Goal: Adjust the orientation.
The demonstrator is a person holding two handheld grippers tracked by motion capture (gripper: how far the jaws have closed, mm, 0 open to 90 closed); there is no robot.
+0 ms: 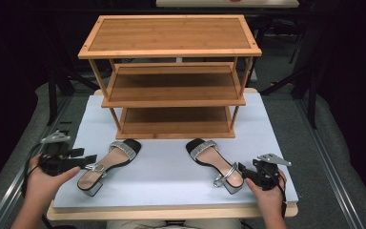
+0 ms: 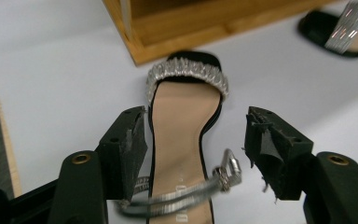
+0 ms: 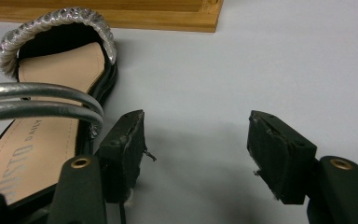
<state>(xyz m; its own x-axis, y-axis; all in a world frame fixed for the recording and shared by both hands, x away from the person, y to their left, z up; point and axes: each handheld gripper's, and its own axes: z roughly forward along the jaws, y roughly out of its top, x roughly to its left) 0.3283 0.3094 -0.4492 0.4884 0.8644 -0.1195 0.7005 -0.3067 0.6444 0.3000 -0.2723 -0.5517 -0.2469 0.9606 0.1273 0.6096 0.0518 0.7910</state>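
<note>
The left sandal [image 1: 107, 164] lies on the white surface [image 1: 167, 171], toe aimed at the wooden shoe rack [image 1: 171, 76]; the right sandal [image 1: 215, 162], insole reading "DAILY", likewise; left tongs [image 2: 196, 140] and right tongs [image 3: 196, 149] stand open, gripping nothing.
</note>
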